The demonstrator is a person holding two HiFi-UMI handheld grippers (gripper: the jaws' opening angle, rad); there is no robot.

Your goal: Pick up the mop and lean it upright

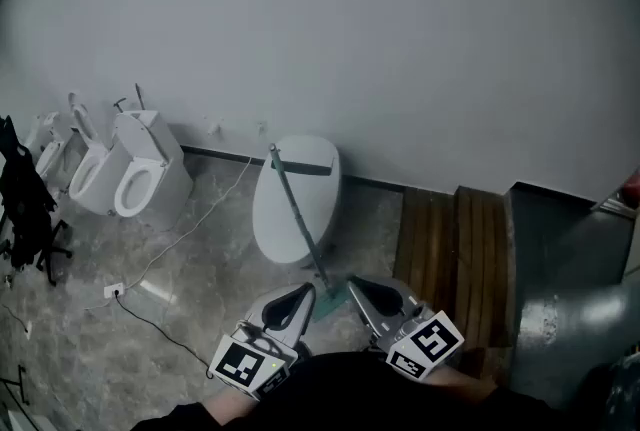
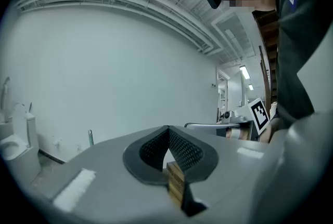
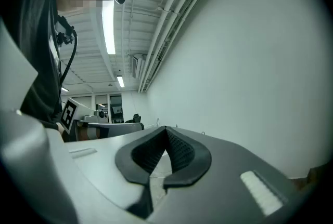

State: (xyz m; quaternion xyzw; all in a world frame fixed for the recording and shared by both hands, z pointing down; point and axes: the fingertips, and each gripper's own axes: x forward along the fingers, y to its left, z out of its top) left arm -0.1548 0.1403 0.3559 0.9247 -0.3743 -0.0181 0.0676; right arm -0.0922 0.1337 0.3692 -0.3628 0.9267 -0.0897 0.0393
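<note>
The mop [image 1: 298,219] is not lying flat: its teal head [image 1: 328,305] sits on the floor [image 1: 200,264] just ahead of both tools, and its handle slants up and away over the white toilet [image 1: 318,181], which stands at the floor's far edge below the wall [image 1: 350,39]. The handle appears to rest on the toilet, though I can't confirm contact. The left hand-held gripper [image 1: 303,294] is clenched with its jaw tips together and nothing between them, and the right hand-held gripper [image 1: 356,287] is the same, closed and empty. Both point level, either side of the mop head but apart from it. So no grasp is in hand. Either the lean is done or the pick-up is not begun — I judge it done. If the lean needs steepening, a gripper must first part its jaws, then close on the handle low down.
</note>
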